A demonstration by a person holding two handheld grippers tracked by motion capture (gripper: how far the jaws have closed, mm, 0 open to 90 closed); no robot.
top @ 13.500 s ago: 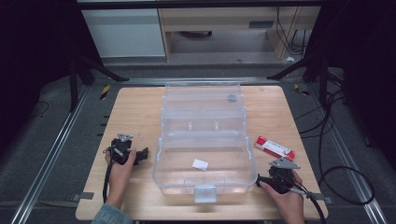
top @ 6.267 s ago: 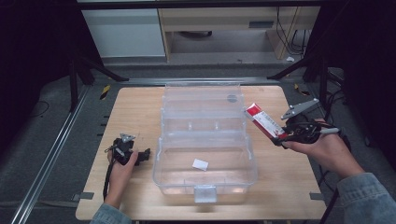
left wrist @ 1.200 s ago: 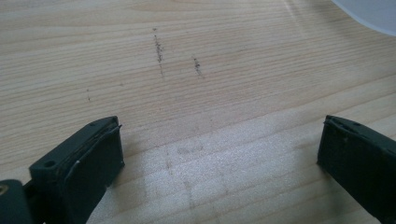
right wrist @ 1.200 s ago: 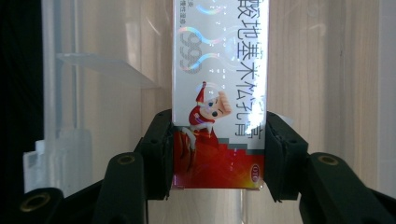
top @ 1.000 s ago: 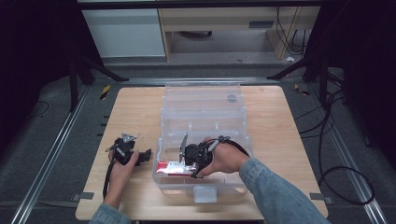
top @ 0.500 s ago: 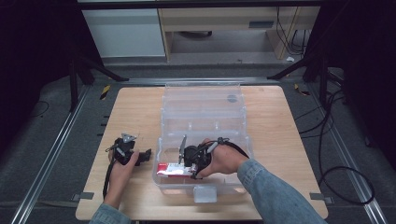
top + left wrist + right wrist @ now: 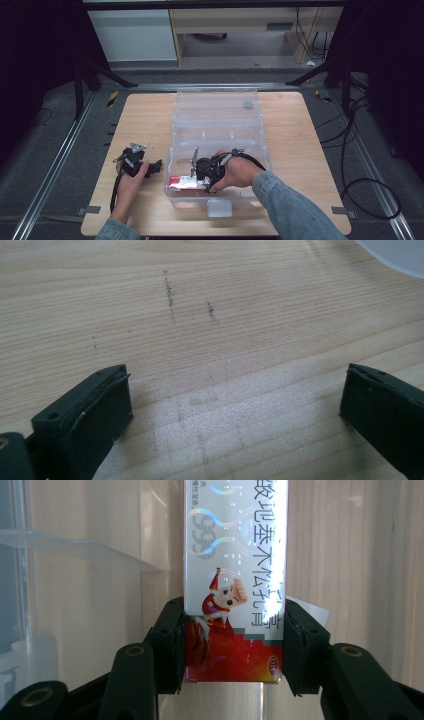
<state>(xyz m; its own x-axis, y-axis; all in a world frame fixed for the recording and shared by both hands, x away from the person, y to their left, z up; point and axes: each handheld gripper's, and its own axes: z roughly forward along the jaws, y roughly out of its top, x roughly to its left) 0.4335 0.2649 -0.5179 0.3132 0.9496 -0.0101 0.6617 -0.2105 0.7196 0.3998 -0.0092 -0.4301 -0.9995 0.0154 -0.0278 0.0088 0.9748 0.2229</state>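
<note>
A pale wooden table [image 7: 145, 115] carries a clear plastic box [image 7: 217, 120], its lid thrown back toward the far edge. Inside the box's front-left corner lies a glossy red-and-white carton [image 7: 235, 580], flat and rectangular, clamped between the jaws of the right gripper [image 7: 232, 645], forearm angled in from the near edge. The left gripper [image 7: 235, 405] rests near the left edge, jaws wide apart over bare wood.
</note>
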